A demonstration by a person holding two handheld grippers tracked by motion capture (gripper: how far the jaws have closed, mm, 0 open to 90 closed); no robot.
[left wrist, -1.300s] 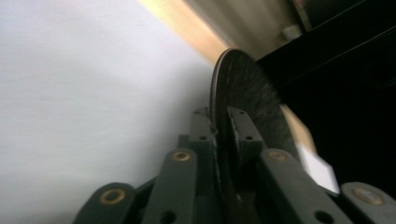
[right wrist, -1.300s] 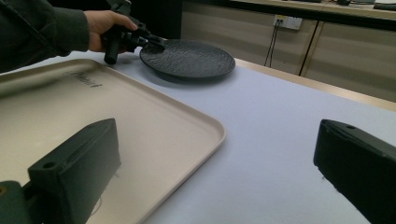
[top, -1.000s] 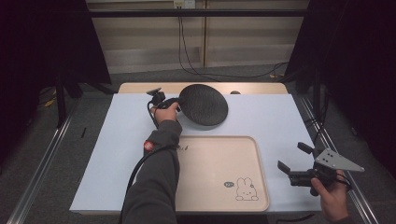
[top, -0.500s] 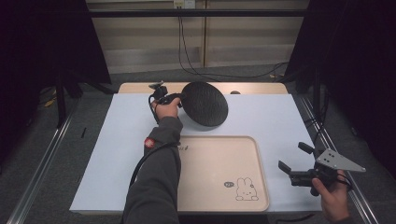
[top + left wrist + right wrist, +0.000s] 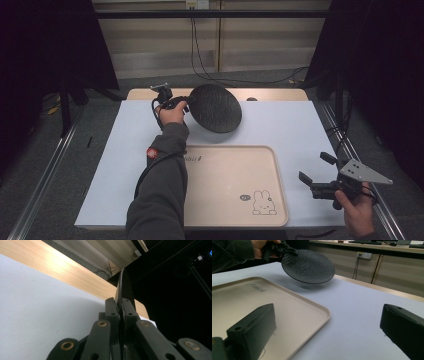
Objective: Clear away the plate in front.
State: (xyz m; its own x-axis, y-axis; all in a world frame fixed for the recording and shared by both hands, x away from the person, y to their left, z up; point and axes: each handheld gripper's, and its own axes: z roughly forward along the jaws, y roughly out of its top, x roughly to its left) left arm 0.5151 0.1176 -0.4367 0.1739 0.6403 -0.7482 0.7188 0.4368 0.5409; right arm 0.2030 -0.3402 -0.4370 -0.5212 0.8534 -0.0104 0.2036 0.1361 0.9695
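The left gripper clamps the rim of the black plate, which hangs tilted above the white mat beyond the far edge of the beige tray. In the left gripper view the plate shows edge-on, its face hidden. The right gripper, off the tray's right side, has its jaws spread with nothing between them.
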